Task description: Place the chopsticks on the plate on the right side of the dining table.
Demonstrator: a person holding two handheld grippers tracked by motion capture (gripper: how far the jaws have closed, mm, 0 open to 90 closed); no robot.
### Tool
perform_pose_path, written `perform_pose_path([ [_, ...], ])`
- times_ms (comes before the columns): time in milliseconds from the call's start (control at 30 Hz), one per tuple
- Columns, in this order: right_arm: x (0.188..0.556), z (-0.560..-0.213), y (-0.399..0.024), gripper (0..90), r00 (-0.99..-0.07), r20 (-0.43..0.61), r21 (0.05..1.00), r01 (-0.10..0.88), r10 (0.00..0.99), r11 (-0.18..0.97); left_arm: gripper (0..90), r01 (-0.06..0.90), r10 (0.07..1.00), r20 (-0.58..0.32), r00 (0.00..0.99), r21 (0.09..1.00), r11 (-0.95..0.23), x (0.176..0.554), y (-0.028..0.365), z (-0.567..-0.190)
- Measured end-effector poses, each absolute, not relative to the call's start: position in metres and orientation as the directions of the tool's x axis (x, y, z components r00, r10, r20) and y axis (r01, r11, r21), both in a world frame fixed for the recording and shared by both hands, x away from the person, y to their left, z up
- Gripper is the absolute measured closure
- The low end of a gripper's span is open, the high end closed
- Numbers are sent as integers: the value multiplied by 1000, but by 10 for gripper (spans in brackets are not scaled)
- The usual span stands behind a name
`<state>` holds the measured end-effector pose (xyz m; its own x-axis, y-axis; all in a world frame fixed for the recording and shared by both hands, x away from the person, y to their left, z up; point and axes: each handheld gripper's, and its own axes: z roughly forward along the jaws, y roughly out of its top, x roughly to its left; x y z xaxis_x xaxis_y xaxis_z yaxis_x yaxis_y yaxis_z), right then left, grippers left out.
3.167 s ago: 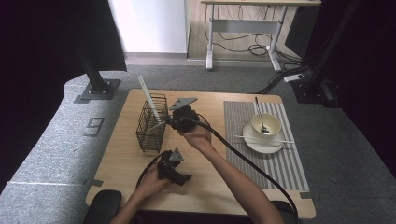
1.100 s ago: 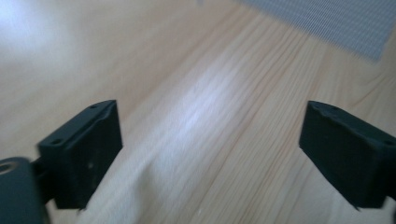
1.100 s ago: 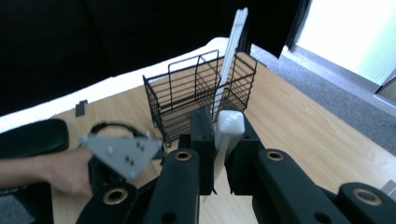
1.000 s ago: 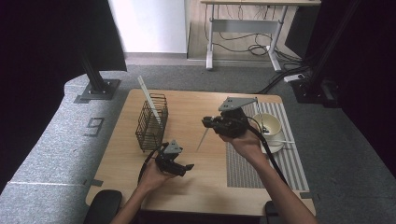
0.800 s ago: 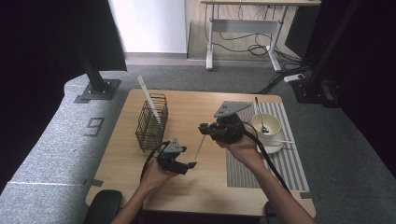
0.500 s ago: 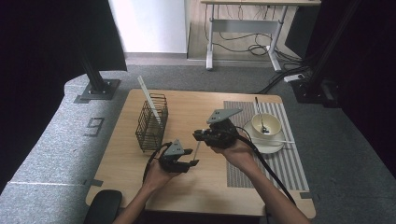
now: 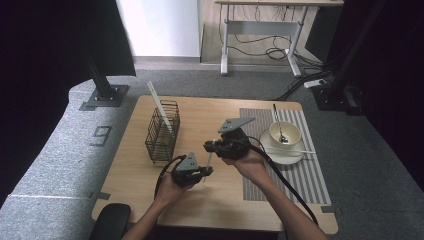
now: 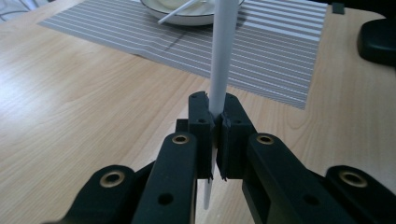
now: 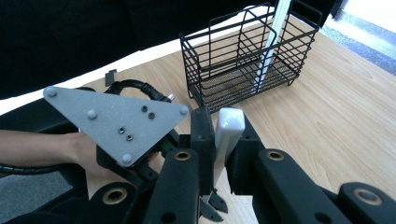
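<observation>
Between the black wire basket [image 7: 162, 132] and the striped grey placemat [image 7: 286, 165], the left gripper [image 7: 201, 172] has just closed its jaws on the white plastic chopstick [image 8: 223, 56] which the right gripper [image 7: 210, 146] also clamps, so a handover seems under way.

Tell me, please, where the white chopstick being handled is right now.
In the high view the white chopstick is near the table's middle, clamped by both the left tongs and the right tongs, between the wire basket and the striped placemat.
</observation>
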<state>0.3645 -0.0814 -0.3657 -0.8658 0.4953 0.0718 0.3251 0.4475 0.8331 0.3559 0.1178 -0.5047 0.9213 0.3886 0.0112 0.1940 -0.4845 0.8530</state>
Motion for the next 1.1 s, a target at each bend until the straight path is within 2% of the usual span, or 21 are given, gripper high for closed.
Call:
perform_pose_path([
  [100, 363, -366, -80, 686, -847, -4, 826, 296, 531, 479, 857, 201, 384, 3, 923, 848, -490, 356, 118, -505],
  [233, 363, -367, -79, 454, -796, -105, 819, 271, 596, 507, 858, 212, 377, -8, 926, 838, -503, 357, 117, -504],
  [367, 366, -370, -81, 274, -758, -142, 804, 287, 636, 521, 858, 212, 371, -6, 929, 829, -517, 357, 117, -505],
  [600, 370, -381, -92, 166, -710, -226, 779, 279, 667, 562, 858, 217, 364, -12, 931, 820, -529, 358, 119, -507],
  [1100, 384, -410, -135, 125, -680, -129, 775, 385, 722, 501, 855, 211, 336, -26, 941, 824, -525, 361, 124, -508],
])
